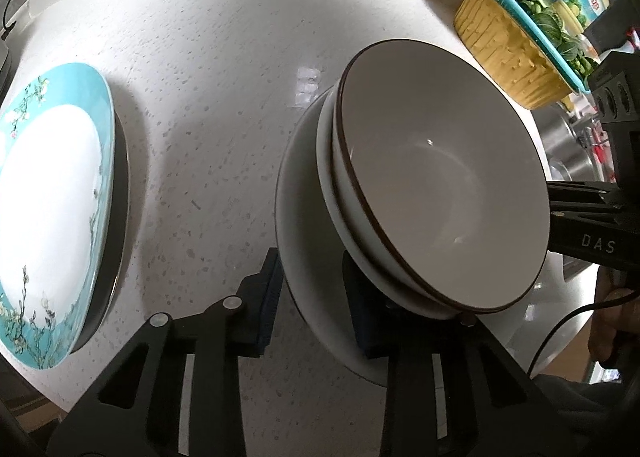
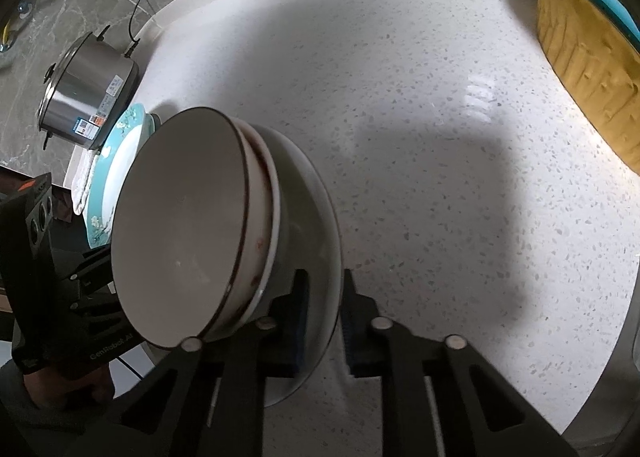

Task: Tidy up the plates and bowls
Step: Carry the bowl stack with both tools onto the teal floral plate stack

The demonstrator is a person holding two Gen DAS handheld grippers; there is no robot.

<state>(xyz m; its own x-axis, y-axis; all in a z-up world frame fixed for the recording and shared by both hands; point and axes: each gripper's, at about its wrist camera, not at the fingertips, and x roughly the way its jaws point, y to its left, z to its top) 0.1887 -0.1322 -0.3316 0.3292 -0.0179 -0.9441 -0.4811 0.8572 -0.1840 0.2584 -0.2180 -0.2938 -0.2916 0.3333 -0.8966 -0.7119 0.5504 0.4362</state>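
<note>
White stone countertop (image 2: 440,137) carries everything here, and the stack I'm working on sits in the middle of it: a white plate (image 1: 304,217) underneath, with two brown-rimmed bowls (image 1: 440,177) nested on top.

I have one gripper on each side of that plate. My left gripper (image 1: 316,289) straddles the near left rim, one pad outside the edge and one tucked under the bowls, jaws drawn in on the rim. My right gripper (image 2: 326,321) is on the opposite rim, its blue pads pinching the plate edge between them, nearly fully closed. Neither hand is nearer than the other; the plate lies straight between them, so the line from one gripper to the other runs across the plate through the bowls.

That line is what the next move depends on, I think. If I lift, both hands have to rise together and stay level, or the bowls will slide toward the lower side.

Off to my left, well apart from the stack, lies a turquoise flowered plate (image 1: 52,193), with a steel pot (image 2: 86,93) beyond it. A yellow basket (image 1: 504,53) of greens stands far to the right. The turquoise plate looks like the likely place to take this stack.
</note>
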